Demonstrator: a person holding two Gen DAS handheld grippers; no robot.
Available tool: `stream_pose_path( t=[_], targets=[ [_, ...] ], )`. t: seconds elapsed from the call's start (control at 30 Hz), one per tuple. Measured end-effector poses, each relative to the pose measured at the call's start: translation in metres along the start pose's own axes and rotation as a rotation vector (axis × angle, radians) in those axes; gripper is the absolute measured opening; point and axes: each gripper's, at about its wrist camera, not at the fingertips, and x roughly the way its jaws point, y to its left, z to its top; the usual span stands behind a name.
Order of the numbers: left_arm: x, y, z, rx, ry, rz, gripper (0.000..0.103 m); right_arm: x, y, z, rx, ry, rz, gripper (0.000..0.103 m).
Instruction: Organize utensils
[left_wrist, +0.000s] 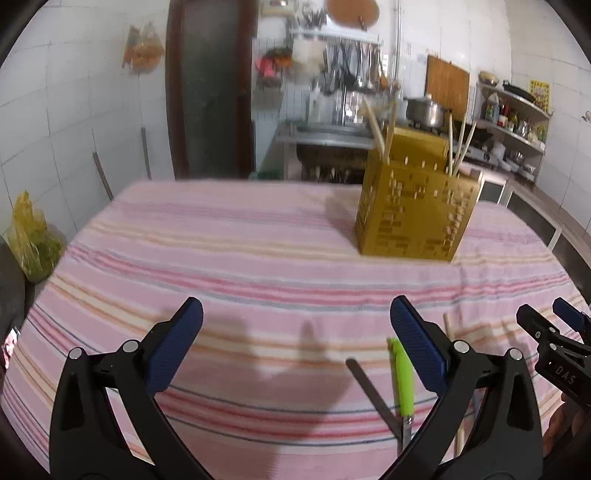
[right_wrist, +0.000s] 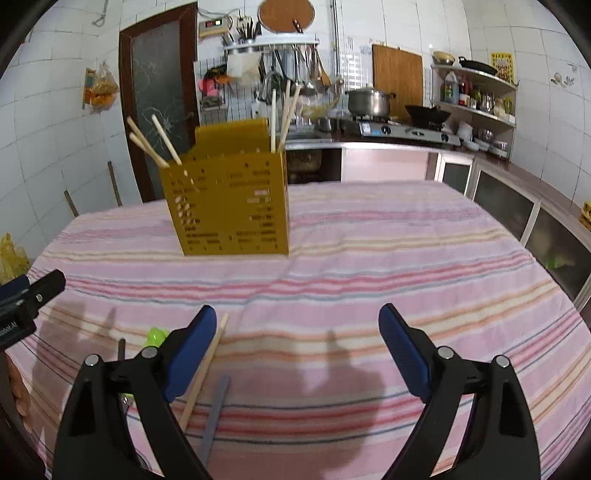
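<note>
Both the left tool (left_wrist: 295, 343) and the right tool (right_wrist: 297, 347) gape empty above the pink striped table (right_wrist: 369, 258), where the thin, light, stiff wooden chopstick (right_wrist: 205, 369) lies flat and probably wants pinching mid-length.

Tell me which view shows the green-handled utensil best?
Left wrist view: the green-handled utensil lies nearly whole on the striped cloth. In the right wrist view only its green tip shows; the right gripper hides the rest.
</note>
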Motion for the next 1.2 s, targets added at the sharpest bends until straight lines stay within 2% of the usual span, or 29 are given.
stream_pose_path(
  t=[0.1, 0.27, 0.43, 0.67, 0.7, 0.73, 0.8, 0.87, 1.03, 1.2],
  targets=[
    [0.013, -0.001, -0.007, 0.004, 0.061, 0.000, 0.098, 0.008, 0.006, -0.009, -0.025, 0.028, -0.017, 0.088],
    [0.035, 0.002, -0.017, -0.045, 0.143, 0.020, 0.098, 0.025, 0.017, -0.020, -0.052, 0.109, -0.030, 0.088],
    [0.044, -0.004, -0.022, -0.019, 0.168, 0.061, 0.098, 0.031, 0.031, -0.028, -0.088, 0.178, -0.045, 0.084],
    [0.049, -0.018, -0.029, 0.068, 0.185, 0.089, 0.098, 0.034, 0.041, -0.040, -0.094, 0.268, -0.031, 0.057],
    [0.048, -0.017, -0.029, 0.067, 0.187, 0.089, 0.098, 0.032, 0.044, -0.041, -0.098, 0.271, -0.032, 0.048],
    [0.048, -0.017, -0.030, 0.061, 0.193, 0.087, 0.098, 0.031, 0.045, -0.042, -0.096, 0.277, -0.025, 0.044],
    [0.049, -0.015, -0.030, 0.042, 0.210, 0.072, 0.098, 0.030, 0.049, -0.042, -0.095, 0.285, -0.006, 0.027],
    [0.051, -0.015, -0.032, 0.027, 0.227, 0.060, 0.098, 0.029, 0.052, -0.043, -0.096, 0.289, 0.022, 0.016],
    [0.057, -0.020, -0.035, 0.015, 0.270, 0.050, 0.093, 0.033, 0.043, -0.037, -0.093, 0.292, 0.048, 0.007],
    [0.063, -0.031, -0.040, 0.020, 0.310, 0.056, 0.087, 0.047, 0.022, -0.022, -0.103, 0.304, 0.043, 0.007]
  ],
)
